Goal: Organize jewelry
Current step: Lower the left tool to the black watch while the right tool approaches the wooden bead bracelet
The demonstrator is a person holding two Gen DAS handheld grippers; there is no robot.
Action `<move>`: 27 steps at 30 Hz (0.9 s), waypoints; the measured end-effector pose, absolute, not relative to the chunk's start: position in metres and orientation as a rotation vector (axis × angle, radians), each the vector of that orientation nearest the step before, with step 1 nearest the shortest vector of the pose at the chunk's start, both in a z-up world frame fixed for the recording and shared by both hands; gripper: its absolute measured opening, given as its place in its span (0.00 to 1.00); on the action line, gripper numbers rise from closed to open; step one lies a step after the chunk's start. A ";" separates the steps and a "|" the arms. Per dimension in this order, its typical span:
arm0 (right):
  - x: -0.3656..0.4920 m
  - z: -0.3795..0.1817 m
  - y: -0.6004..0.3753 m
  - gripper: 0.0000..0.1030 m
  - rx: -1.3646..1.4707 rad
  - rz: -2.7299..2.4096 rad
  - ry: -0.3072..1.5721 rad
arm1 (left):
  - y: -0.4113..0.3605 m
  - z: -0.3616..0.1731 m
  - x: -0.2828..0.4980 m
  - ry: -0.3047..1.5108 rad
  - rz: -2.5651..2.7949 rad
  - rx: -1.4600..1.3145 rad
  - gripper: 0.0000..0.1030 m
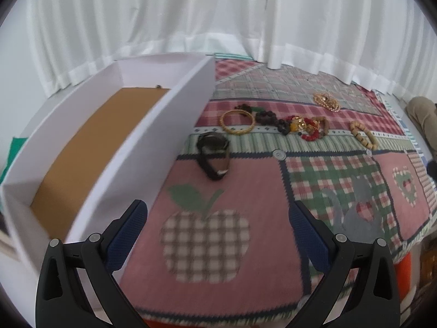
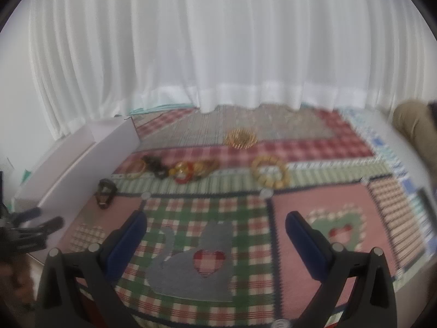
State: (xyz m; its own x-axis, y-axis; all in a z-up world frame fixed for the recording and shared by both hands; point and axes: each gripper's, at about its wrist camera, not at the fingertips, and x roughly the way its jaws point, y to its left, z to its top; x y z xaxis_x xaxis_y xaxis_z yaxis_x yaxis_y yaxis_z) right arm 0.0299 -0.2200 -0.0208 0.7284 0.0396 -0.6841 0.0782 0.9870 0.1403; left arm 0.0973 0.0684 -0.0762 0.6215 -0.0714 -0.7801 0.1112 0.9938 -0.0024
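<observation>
Jewelry lies on a patchwork cloth [image 1: 245, 259]: a black watch [image 1: 213, 155], a gold bangle [image 1: 237, 121], dark beads [image 1: 269, 120], a red-and-gold heap [image 1: 306, 127], a wooden bead bracelet [image 1: 363, 134] and a gold ornament [image 1: 326, 101]. A white box [image 1: 153, 147] with a brown floor stands at the left. My left gripper [image 1: 218, 218] is open and empty above the apple patch, short of the watch. My right gripper [image 2: 215, 225] is open and empty above the cat patch; its blurred view shows the watch [image 2: 106, 192], the wooden bracelet [image 2: 269, 173] and the gold ornament [image 2: 241, 138].
White curtains [image 1: 218, 27] hang behind the cloth. A person's knee in beige trousers [image 1: 422, 109] is at the right edge. The left gripper [image 2: 27, 229] shows at the left edge of the right wrist view, next to the box [image 2: 82, 158].
</observation>
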 end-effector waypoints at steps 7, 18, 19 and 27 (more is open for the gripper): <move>0.044 -0.037 -0.255 1.00 0.292 -0.033 0.815 | 0.054 -0.119 0.162 0.985 -0.063 0.027 0.99; 0.148 -0.072 -0.337 0.86 0.357 -0.038 1.063 | 0.059 -0.150 0.206 1.056 -0.041 0.000 0.93; 0.162 -0.078 -0.338 0.82 0.369 -0.001 1.086 | 0.058 -0.153 0.210 1.071 -0.045 0.006 0.84; 0.250 -0.146 -0.300 0.62 0.169 0.018 1.312 | 0.054 -0.159 0.215 1.107 -0.082 0.064 0.44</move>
